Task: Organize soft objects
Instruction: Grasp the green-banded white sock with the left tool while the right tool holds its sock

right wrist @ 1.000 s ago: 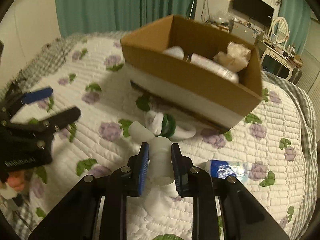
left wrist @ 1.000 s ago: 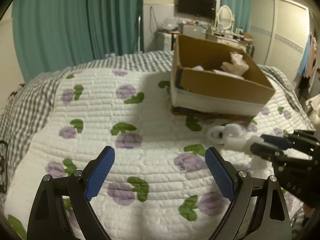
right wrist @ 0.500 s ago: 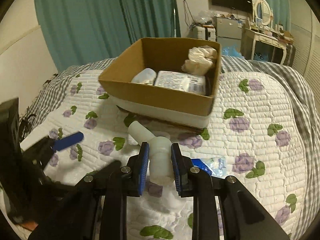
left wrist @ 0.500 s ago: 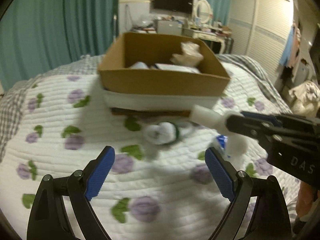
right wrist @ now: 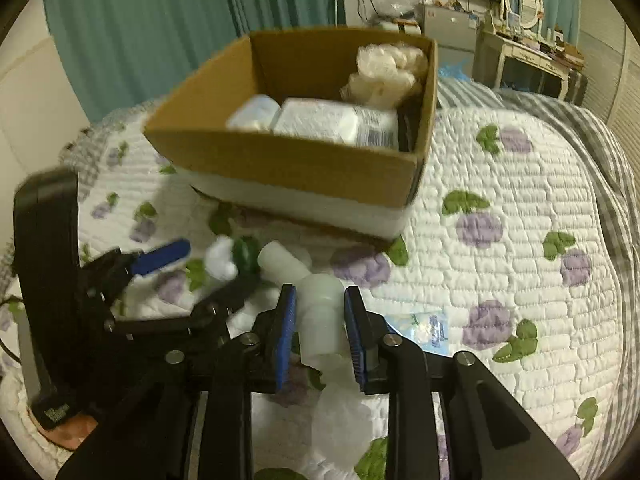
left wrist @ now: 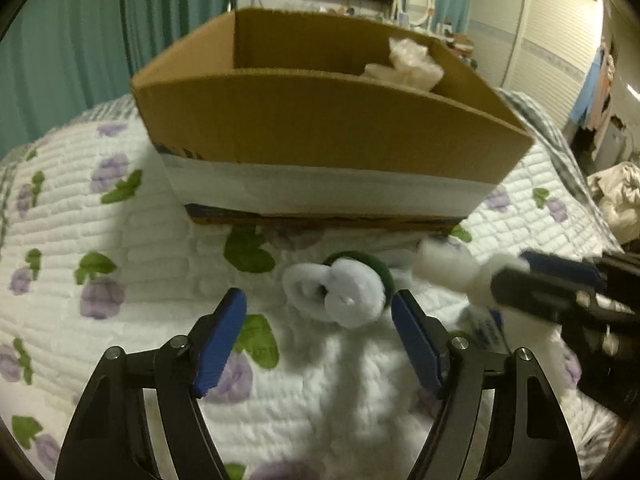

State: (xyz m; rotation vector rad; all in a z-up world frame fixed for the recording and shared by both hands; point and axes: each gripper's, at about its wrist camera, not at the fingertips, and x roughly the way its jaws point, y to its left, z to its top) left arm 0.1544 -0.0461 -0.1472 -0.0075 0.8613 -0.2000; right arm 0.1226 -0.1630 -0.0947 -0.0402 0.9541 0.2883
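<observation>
White sock (right wrist: 320,312) clamped in right tongs (right wrist: 320,330); left tongs (left wrist: 318,338) wide.

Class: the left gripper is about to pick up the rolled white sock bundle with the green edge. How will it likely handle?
The sock bundle looks plush, so it probably squashes between the open left gripper. Its rounded roll may wobble or unroll if nudged. Likely light.

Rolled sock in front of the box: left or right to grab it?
Left. The left gripper is open, jaws flanking the rolled sock on the quilt. The right gripper is shut on the white tube.
</observation>
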